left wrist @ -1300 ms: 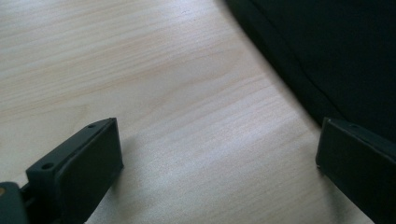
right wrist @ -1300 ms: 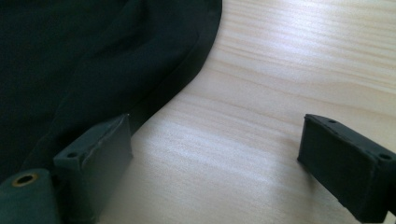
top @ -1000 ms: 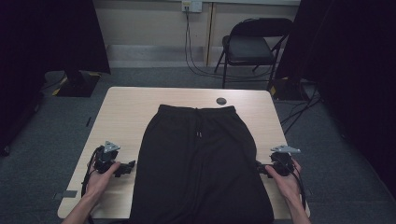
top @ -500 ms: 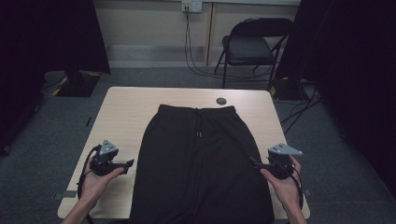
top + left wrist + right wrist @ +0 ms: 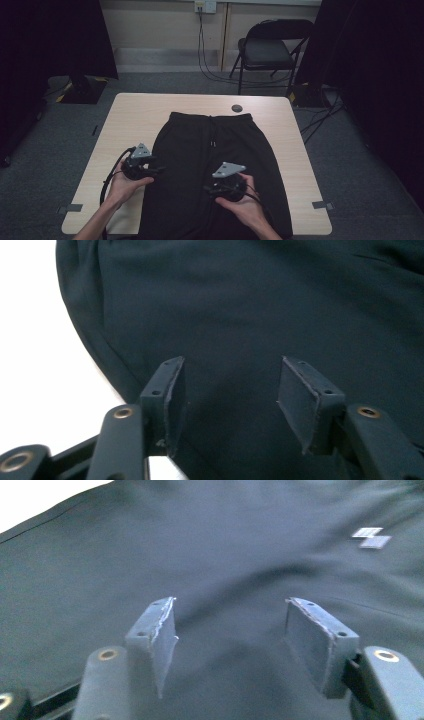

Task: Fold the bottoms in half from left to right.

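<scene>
Black shorts [image 5: 210, 150] lie flat on the light wooden table [image 5: 135, 115], waistband and drawstring at the far side. My left gripper [image 5: 159, 170] hovers at the shorts' left edge, pointing right; its jaws have just been closing and stand partly open over the dark cloth [image 5: 250, 305], with nothing pinched between them. My right gripper [image 5: 207, 189] is over the near middle of the shorts, pointing left. Its jaws have also just been closing and remain apart above the fabric [image 5: 200, 550]. A small white logo [image 5: 370, 536] marks the cloth ahead of it.
A small dark round object [image 5: 236, 108] rests on the table just beyond the waistband. A folding chair [image 5: 270, 50] and cables stand on the floor behind the table. Bare tabletop [image 5: 40, 340] lies to the left of the shorts.
My right gripper has swept left from the table's right edge onto the shorts. The left gripper has shifted right to the shorts' left edge.
</scene>
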Demonstrator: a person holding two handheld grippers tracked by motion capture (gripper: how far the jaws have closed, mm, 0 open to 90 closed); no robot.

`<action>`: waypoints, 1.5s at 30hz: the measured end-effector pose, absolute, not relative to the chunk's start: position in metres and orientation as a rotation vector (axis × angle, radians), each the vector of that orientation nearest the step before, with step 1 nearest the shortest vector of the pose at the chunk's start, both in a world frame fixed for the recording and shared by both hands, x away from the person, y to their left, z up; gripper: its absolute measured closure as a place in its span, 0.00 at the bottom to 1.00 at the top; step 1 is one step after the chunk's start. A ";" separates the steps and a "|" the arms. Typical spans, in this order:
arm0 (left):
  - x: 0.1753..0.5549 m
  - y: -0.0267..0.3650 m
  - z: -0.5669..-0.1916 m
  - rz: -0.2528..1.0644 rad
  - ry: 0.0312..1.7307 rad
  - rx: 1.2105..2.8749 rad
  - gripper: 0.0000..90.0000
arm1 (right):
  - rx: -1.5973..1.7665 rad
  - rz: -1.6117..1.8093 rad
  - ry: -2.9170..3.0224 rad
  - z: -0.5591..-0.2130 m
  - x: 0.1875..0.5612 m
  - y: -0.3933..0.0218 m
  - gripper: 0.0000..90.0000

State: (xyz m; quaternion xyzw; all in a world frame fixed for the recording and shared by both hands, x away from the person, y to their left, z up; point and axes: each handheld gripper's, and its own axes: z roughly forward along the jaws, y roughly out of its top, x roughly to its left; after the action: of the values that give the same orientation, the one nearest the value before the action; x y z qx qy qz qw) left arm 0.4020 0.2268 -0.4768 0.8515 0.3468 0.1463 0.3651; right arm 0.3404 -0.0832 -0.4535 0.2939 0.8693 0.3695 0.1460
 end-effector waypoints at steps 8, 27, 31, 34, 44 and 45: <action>0.398 0.226 -0.490 0.350 0.881 2.238 0.60 | 0.820 1.025 2.599 -0.491 0.342 -0.058 0.48; 0.354 0.219 -0.486 0.332 0.930 2.273 0.59 | 0.768 1.065 2.614 -0.494 0.311 -0.080 0.47; 0.344 0.214 -0.485 0.322 0.921 2.286 0.57 | 0.756 1.056 2.628 -0.493 0.303 -0.087 0.47; 0.333 0.209 -0.484 0.300 0.895 2.305 0.54 | 0.742 1.048 2.644 -0.493 0.296 -0.096 0.47; 0.331 0.218 -0.474 0.183 0.836 2.262 0.54 | 0.794 1.040 2.653 -0.487 0.288 -0.101 0.43; 0.341 0.218 -0.471 0.182 0.816 2.243 0.54 | 0.794 1.059 2.644 -0.484 0.289 -0.100 0.45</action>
State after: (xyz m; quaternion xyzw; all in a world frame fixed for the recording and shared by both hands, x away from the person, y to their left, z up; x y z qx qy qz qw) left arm 0.3405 0.2184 -0.4706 0.8723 0.3173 0.0708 0.3653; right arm 0.2893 -0.1001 -0.4835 0.2675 0.8903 0.3568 0.0922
